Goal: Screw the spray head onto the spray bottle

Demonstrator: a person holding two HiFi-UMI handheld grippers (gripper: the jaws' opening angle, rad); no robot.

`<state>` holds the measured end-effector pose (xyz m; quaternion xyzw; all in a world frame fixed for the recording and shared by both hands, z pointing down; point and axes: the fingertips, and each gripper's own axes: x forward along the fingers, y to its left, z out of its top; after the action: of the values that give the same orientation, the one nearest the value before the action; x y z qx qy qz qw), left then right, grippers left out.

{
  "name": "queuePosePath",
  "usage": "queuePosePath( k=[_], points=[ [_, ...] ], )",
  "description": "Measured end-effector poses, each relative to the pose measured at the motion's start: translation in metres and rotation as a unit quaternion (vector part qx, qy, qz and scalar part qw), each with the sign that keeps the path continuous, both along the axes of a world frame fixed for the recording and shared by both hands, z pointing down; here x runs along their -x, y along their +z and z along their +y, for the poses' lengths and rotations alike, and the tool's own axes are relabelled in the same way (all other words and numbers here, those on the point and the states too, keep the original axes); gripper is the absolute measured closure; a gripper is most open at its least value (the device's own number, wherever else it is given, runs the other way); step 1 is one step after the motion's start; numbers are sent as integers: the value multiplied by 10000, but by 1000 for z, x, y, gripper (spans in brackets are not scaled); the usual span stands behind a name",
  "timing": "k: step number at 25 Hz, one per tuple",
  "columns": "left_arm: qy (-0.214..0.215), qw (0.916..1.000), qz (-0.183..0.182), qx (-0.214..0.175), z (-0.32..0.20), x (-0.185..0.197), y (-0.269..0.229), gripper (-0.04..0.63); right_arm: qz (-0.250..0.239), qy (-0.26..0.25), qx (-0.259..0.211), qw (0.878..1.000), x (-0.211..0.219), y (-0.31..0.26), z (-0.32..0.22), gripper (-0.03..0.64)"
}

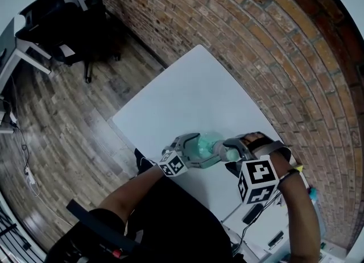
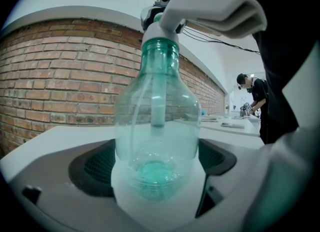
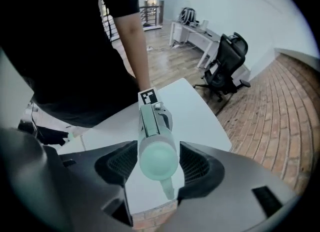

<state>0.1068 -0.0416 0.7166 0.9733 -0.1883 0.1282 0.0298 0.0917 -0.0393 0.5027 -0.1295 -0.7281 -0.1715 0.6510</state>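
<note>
Since the spray head [image 2: 202, 11] already sits on the neck of the spray bottle [image 2: 157, 121], the step in hand reads as the threading itself: item one held fast, item two turned onto it. Left tongs [image 2: 157, 168]: pressed onto the lower body of the bottle, one pad on each side, base toward the camera and neck pointing away. Right tongs [image 3: 157, 163]: closed on the spray head [image 3: 157, 156] from its top end, with the nozzle pointing down between the pads. Contact on both sides looks likely, though the wide-angle view leaves that a little uncertain. Location of goods: bottle [image 1: 206, 145] carried in the air above the near part of the white worktop [image 1: 187, 97], lying roughly level between the two tools and resting on nothing. Pose: both forearms enter from the bottom of the head view. Left tongs [image 1: 196, 143] and right tongs [image 1: 230, 151] face each other nearly in line, with bottle and head forming one axis between them. Whether the collar is fully home cannot be told. Next move, by judgement: rotate the right wrist about that shared axis while the left keeps the bottle from turning, with light pressure inward so the thread does not cross. Surroundings: brick wall [image 1: 256, 40], office chair [image 1: 68, 23].
</note>
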Motion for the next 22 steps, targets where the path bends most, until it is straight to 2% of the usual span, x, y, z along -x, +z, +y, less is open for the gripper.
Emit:
queuePosePath(
  k=[4,7,12,16,18,22],
  points=[
    [-8,10000,-19,4,0,-1,0,84,392,-688,-299,9964,-5,13,-2,364],
    [0,10000,-12,8,1,-1,1,84,482,-611,-170,9968,-7,17,-2,364],
    [-17,10000,12,9,1,0,1,84,303,176,231,9991,-4,19,-2,362],
    [-12,10000,18,4,1,0,2,84,74,873,436,9952,-2,18,-5,362],
    [-26,10000,25,-5,0,0,1,84,-76,1351,548,9893,-2,18,-7,363],
    [-21,10000,24,12,-1,-2,1,84,-364,2321,748,9691,-3,17,-12,362]
  ],
)
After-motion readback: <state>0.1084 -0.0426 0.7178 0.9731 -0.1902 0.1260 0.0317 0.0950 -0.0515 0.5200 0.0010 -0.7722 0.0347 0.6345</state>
